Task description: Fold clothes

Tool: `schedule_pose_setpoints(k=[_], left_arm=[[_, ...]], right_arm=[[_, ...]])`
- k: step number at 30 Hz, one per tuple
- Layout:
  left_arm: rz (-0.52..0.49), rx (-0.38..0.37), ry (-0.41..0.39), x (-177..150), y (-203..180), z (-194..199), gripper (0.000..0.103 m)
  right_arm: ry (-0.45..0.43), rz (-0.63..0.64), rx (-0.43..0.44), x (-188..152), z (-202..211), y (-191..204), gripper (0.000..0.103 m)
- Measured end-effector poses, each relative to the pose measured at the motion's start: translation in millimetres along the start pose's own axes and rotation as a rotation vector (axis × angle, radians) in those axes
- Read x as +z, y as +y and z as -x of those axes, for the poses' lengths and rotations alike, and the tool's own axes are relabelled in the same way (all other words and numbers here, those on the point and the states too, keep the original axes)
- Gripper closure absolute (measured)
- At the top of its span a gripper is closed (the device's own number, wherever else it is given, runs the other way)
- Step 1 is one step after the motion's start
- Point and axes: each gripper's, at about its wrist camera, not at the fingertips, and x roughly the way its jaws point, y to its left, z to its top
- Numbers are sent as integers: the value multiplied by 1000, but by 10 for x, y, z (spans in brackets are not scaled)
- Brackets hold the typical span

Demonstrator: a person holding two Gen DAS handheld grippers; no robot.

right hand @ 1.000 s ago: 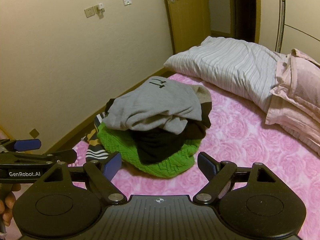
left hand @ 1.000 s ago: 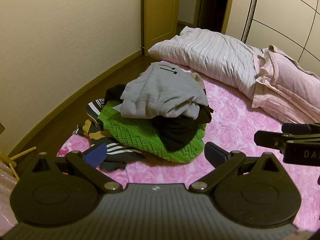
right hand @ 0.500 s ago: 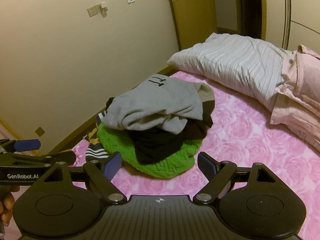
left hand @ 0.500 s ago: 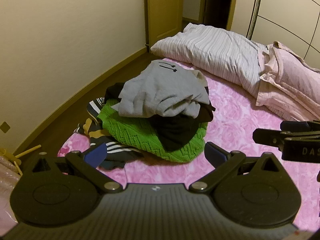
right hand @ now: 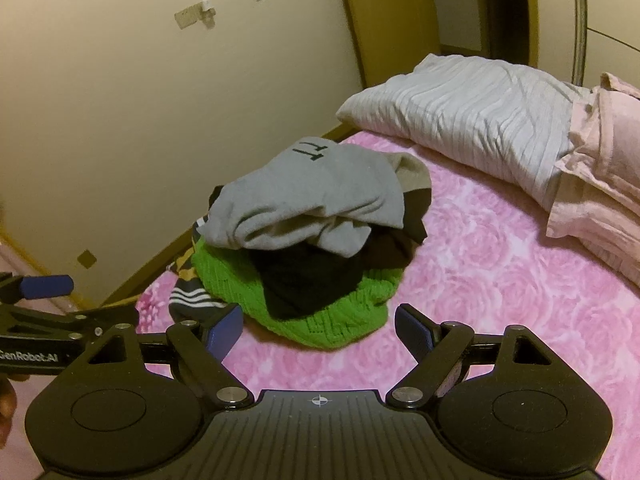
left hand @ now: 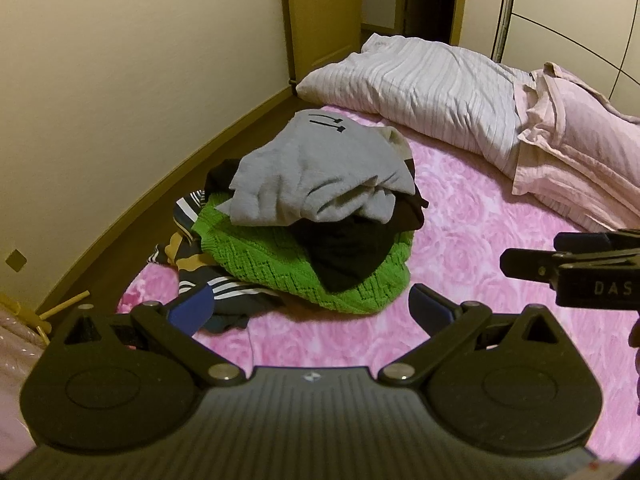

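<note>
A heap of clothes lies on the pink rose-patterned bed [left hand: 480, 240] [right hand: 500, 280]. On top is a grey sweatshirt [left hand: 320, 168] [right hand: 312, 196], over a black garment [left hand: 348, 252] [right hand: 308, 280], a green knit sweater [left hand: 264, 256] [right hand: 340, 320] and a dark striped garment [left hand: 224, 284] [right hand: 188, 296] at the bed's left edge. My left gripper [left hand: 310, 308] stands open just short of the heap, holding nothing. My right gripper [right hand: 318, 330] is open too, close to the green sweater's near edge. Each gripper shows from the side in the other's view.
A striped white pillow [left hand: 420, 84] [right hand: 480, 112] and a pink folded duvet [left hand: 572, 152] [right hand: 600, 184] lie at the bed's far right. A cream wall [left hand: 120, 100] and wooden floor strip run along the left, with a door [left hand: 320, 12] beyond.
Both grippers have drifted slightly forward toward the heap, so the clothes look a little larger. Both stay open, and the clothes have not moved.
</note>
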Motion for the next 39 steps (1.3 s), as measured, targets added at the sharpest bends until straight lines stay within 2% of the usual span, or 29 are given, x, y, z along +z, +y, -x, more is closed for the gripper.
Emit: schedule_pose_setpoints(k=[4, 10, 12, 14, 17, 20, 23, 28, 30, 31, 32, 33, 34, 36, 39], left_arm=[[-12, -8, 11, 36, 128, -123, 1], [-178, -5, -63, 165, 344, -464, 1], [-223, -20, -61, 245, 465, -684, 1], [-301, -45, -47, 328, 556, -935, 1], [-521, -97, -74, 391, 613, -1321, 1], [-686, -151, -100, 399, 667, -1666, 2], [-780, -245, -94, 413, 743, -2034, 13], [-870, -298, -129, 436, 806, -2460, 17], [-895, -309, -128, 449, 814, -2581, 31], [-906, -306, -120, 464, 817, -2628, 36], [-911, -310, -113, 482, 823, -2653, 45], [-907, -317, -111, 513, 839, -2656, 58], [-900, -322, -110, 552, 855, -2645, 65], [-889, -333, -112, 634, 866, -2557, 87], [-896, -345, -148, 768, 807, -2331, 96]], right_arm=[[-13, 78, 14, 81, -100, 96, 23], [-24, 318, -10, 183, -412, 335, 23], [-15, 387, -26, 217, -576, 421, 23], [1, 448, -37, 259, -791, 516, 23], [26, 566, -39, 304, -1185, 688, 23], [51, 690, -48, 332, -1620, 828, 23], [72, 807, -48, 357, -2058, 909, 23], [107, 964, -52, 391, -2608, 902, 23], [109, 988, -46, 393, -2713, 901, 23], [115, 981, -41, 410, -2744, 890, 27], [117, 966, -37, 437, -2743, 889, 46], [118, 938, -33, 460, -2727, 863, 55], [114, 898, -32, 497, -2695, 846, 61], [95, 831, -36, 570, -2586, 787, 85], [40, 751, -52, 715, -2332, 737, 90]])
